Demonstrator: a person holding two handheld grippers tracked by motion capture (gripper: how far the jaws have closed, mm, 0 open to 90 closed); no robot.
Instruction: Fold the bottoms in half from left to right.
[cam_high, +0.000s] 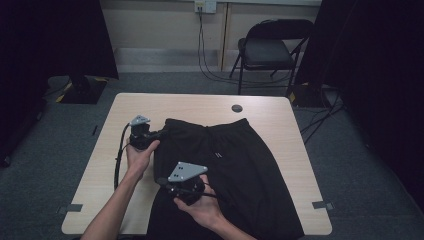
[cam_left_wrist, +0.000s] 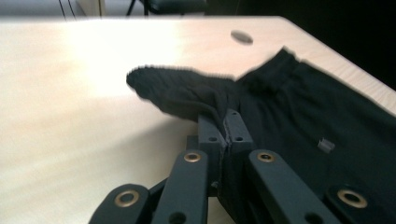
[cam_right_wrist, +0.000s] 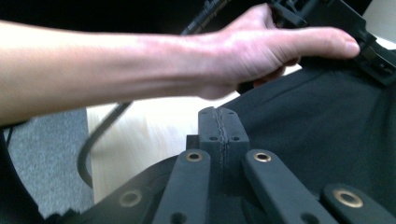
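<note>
Two thin pinches carry the risk: each hand-held gripper, left (cam_high: 150, 134) and right (cam_high: 172, 184), is clamped on the black fabric shorts (cam_high: 235, 165) at lower centre of the pale wooden surface (cam_high: 280, 112), so uneven pulling could slip a fold free.

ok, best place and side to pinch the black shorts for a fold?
Probably the left side seam of the shorts, coming in from the table's left edge. They lie flat, waistband away from the person, so that outer edge is free. The left gripper already pinches the waistband corner there; the right gripper is shut on the seam lower down.
</note>
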